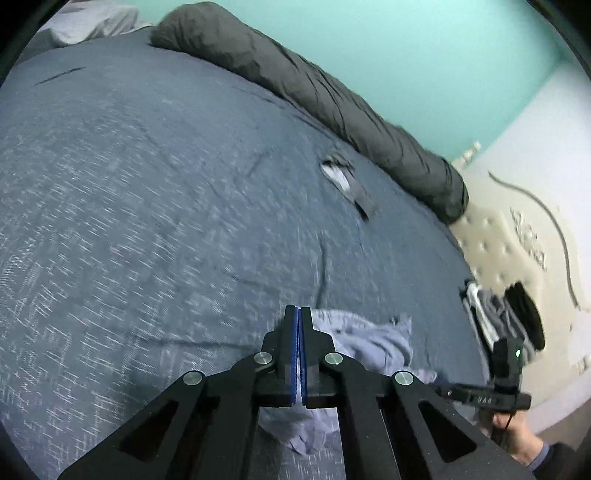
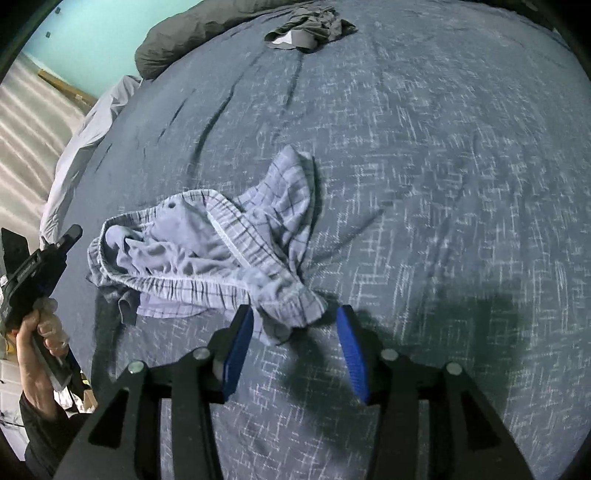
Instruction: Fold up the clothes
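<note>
Light blue plaid shorts [image 2: 207,254] lie crumpled on the blue bedspread [image 2: 443,166], waistband open toward the left. My right gripper [image 2: 295,314] is open just above the bed, its blue pads on either side of the shorts' near corner. My left gripper [image 1: 299,314] is shut with nothing between its pads, held above the bed with the shorts [image 1: 373,339] behind and below it. The left gripper also shows at the left edge of the right wrist view [image 2: 70,232], held in a hand.
A dark grey rolled duvet [image 1: 314,92] runs along the bed's far edge. A grey garment [image 2: 310,29] lies further up the bed. Folded dark clothes [image 1: 509,321] sit by the beige tufted headboard [image 1: 491,236]. A pale sheet [image 2: 85,136] hangs off the bed's left side.
</note>
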Action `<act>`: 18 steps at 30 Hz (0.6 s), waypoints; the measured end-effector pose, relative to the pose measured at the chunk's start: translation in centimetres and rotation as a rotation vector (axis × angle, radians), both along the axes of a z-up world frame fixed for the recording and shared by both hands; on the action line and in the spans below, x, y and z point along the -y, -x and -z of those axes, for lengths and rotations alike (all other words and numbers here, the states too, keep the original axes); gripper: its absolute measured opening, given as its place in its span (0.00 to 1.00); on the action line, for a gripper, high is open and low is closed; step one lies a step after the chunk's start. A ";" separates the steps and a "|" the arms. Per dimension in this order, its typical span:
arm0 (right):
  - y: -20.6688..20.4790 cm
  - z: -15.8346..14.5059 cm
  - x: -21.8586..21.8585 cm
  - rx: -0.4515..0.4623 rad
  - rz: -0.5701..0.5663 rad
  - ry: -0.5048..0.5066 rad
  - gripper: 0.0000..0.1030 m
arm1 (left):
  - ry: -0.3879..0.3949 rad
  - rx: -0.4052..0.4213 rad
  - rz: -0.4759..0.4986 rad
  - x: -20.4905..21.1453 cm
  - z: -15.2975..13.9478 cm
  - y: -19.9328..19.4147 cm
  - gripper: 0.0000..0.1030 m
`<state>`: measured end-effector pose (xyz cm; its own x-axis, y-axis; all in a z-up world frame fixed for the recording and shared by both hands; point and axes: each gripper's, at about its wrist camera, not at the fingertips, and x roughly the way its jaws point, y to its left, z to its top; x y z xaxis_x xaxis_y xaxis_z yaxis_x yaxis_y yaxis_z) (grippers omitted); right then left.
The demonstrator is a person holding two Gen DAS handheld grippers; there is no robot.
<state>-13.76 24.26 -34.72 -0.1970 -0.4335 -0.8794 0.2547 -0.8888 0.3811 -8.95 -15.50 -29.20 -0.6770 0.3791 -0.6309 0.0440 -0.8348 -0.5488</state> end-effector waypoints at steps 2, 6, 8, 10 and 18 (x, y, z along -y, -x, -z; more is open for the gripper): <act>-0.4 0.2 -0.5 0.008 0.021 0.018 0.46 | 0.000 0.011 0.023 -0.7 0.4 0.2 0.00; -0.8 0.0 -1.5 0.017 0.076 0.106 0.45 | 0.013 0.017 0.031 -1.1 0.6 0.4 0.00; -0.5 -0.2 -1.7 0.017 0.097 0.139 0.29 | 0.030 0.014 0.023 -0.9 0.5 0.3 0.00; -0.1 -0.6 -1.0 0.010 0.080 0.111 0.21 | 0.030 0.013 0.015 -0.7 0.4 0.2 0.00; 2.9 -2.2 2.0 -0.024 0.078 0.030 0.09 | 0.045 0.012 0.018 -1.1 0.4 0.1 0.00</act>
<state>-16.69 22.28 -32.53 -0.2523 -0.4418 -0.8609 0.1947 -0.8947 0.4021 -9.02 -14.42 -29.56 -0.6627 0.3621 -0.6556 0.0352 -0.8593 -0.5102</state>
